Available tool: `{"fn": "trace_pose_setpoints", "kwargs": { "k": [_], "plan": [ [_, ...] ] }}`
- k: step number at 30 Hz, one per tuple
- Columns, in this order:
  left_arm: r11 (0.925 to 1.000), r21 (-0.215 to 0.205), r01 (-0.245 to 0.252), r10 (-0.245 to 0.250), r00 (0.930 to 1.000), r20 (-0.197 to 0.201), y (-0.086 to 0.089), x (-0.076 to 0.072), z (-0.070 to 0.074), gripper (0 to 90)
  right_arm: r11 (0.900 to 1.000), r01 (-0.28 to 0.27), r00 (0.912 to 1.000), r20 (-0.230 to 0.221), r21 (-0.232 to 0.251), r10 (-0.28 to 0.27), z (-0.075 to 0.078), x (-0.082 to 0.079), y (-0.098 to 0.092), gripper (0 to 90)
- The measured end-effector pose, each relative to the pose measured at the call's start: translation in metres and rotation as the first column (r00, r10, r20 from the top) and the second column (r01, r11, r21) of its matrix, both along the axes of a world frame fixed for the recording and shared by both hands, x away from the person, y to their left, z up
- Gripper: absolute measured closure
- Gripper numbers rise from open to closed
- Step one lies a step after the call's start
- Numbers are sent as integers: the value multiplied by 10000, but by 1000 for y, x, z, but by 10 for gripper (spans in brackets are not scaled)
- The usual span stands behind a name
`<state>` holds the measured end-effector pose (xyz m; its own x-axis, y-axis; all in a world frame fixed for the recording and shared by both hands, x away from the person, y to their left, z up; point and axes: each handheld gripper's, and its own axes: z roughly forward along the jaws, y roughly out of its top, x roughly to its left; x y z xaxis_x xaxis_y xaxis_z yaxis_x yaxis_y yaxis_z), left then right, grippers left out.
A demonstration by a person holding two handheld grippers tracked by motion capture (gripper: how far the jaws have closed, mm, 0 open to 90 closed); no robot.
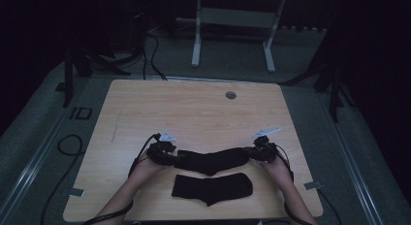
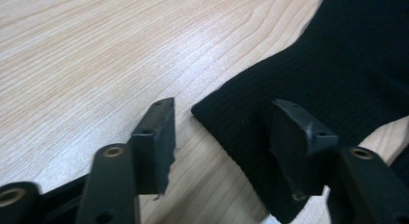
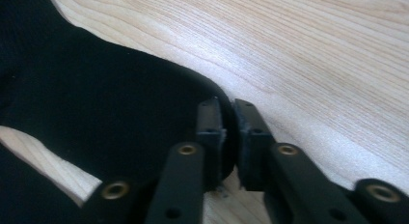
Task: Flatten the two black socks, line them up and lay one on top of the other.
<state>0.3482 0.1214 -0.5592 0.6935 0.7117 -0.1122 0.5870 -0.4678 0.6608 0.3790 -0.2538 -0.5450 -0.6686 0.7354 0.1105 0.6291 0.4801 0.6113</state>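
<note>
Two black socks on the wooden table (image 1: pixel 145 104), near the person's edge. Upper sock (image 1: pixel 211 160) lies stretched left-right btwn both grippers; lower sock (image 1: pixel 212 187) lies flat just in front of it, closer to the person, untouched. Left gripper (image 1: pixel 165 154) at the upper sock's left end: jaws apart, sock's ribbed edge btwn them but pads not pressing, per left gripper view. Right gripper (image 1: pixel 256 152) at the sock's right end: jaws pinched tight on the rounded fabric edge, seen clearly in right gripper view. Both hands low over the tabletop.
</note>
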Motion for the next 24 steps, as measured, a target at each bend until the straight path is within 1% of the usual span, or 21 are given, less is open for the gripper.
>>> {"fn": "trace_pose_setpoints", "kwargs": {
  "k": [1,4,5,6,7,8,9,11,14,16,17,19,21,23,24],
  "plan": [
    [10000,60,-7,6,10000,29,-1,0,-1,466,10000,-28,10000,3,-3,28,0,0,0,873],
    [9999,-10,-101,101,9999,90,-1,0,-2,553,9999,-107,9999,26,-76,108,0,-1,0,881],
    [10000,9,57,-57,9999,139,-3,-1,-2,590,9999,-119,9999,24,-85,119,0,-1,1,881],
    [10000,9,57,-57,9999,139,-3,-1,-2,617,9999,-119,9999,24,-85,119,0,-1,1,881],
    [9998,101,193,-195,9996,184,-4,-2,-1,657,9999,-119,9999,46,-51,119,0,-1,0,881],
    [9998,101,193,-195,9996,184,-4,-2,-1,693,9999,-119,9999,46,-51,119,0,-1,0,881],
    [9996,29,277,-277,9996,96,-6,-3,-1,740,9999,-103,9999,34,7,103,0,0,0,881],
    [9997,3,226,-226,9997,135,-8,-4,-2,792,10000,-93,9999,57,14,93,1,0,0,882],
    [9998,-67,181,-180,9997,147,-9,-4,-2,820,10000,-71,9999,132,4,71,2,-1,1,885],
    [9996,-280,97,-93,9998,164,-9,-5,1,832,9999,-84,9997,222,91,82,5,-2,0,887],
    [9996,-280,97,-93,9998,164,-9,-5,1,836,9999,-104,9996,251,114,101,7,-2,0,887],
    [9990,-433,95,-80,9994,348,-8,-7,9,841,9997,-89,9994,335,210,82,11,-2,-1,888],
    [9990,-433,95,-80,9994,348,-8,-7,9,842,9996,-133,9992,371,241,124,13,-2,-1,888],
    [9973,-724,70,-25,9981,619,-6,-9,28,844,9990,-181,9982,573,401,158,22,-3,-2,888],
    [9973,-724,70,-25,9981,619,-6,-9,28,844,9990,-181,9982,573,401,158,22,-3,-2,888]
  ]
}}
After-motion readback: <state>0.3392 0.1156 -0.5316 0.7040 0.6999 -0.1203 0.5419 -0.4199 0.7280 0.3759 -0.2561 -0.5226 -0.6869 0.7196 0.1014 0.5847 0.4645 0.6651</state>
